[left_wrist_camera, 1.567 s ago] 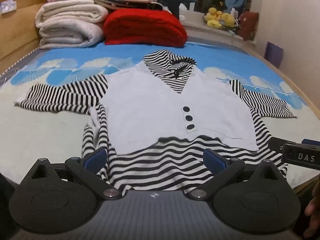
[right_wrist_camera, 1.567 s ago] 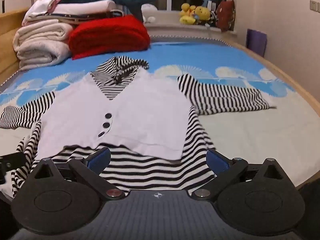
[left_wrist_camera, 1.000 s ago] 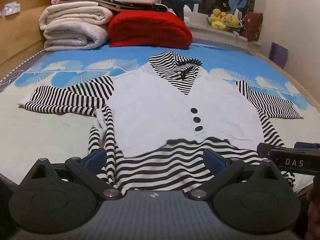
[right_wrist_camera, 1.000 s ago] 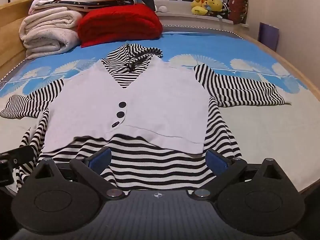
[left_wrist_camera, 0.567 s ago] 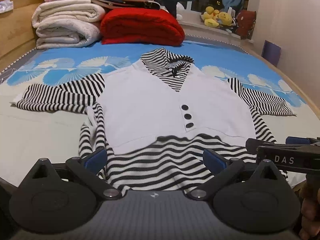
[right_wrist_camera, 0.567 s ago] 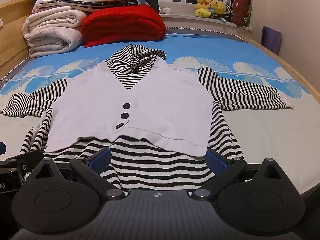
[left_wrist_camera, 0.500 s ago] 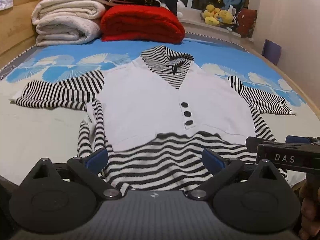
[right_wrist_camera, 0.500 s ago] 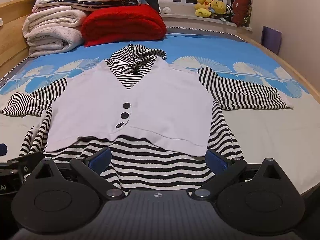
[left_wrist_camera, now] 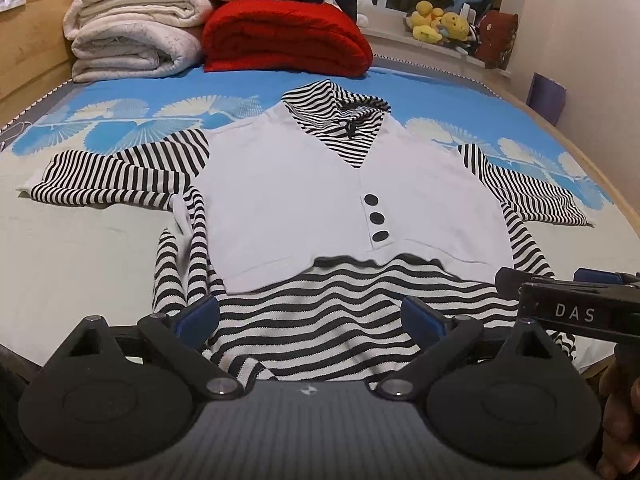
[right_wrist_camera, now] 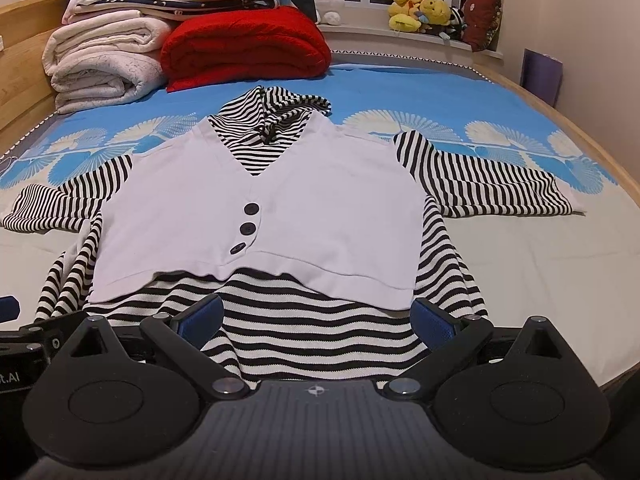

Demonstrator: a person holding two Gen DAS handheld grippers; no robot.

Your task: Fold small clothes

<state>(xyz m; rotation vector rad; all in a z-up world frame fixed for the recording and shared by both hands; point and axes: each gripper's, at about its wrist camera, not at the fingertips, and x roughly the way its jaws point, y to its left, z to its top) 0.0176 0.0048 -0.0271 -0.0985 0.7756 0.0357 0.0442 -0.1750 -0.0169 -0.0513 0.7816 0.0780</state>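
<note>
1. striped top (left_wrist_camera: 344, 320) (right_wrist_camera: 320, 320): black-and-white striped garment with a white vest panel (left_wrist_camera: 304, 196) (right_wrist_camera: 280, 200) and three dark buttons (left_wrist_camera: 376, 218) (right_wrist_camera: 246, 226); it lies flat, front up, at the near edge of the bed (left_wrist_camera: 80, 240) (right_wrist_camera: 540, 264), hem nearest the cameras, hood toward the far edge.
2. sleeves: both spread outward toward the bed's side edges; the left sleeve (left_wrist_camera: 112, 180) is partly folded over itself.
3. left tool (left_wrist_camera: 312, 314): jaws wide apart, holding nothing, blue pads just over the striped hem.
4. right tool (right_wrist_camera: 316, 316): jaws wide apart, holding nothing, also at the hem; its side shows at the right margin of the left view (left_wrist_camera: 576, 304).
5. far edge of bed: folded white blankets (left_wrist_camera: 132, 40) (right_wrist_camera: 100, 64) beside a folded red blanket (left_wrist_camera: 284, 38) (right_wrist_camera: 244, 46).
6. window sill: plush toys (left_wrist_camera: 440, 24) (right_wrist_camera: 420, 10).
</note>
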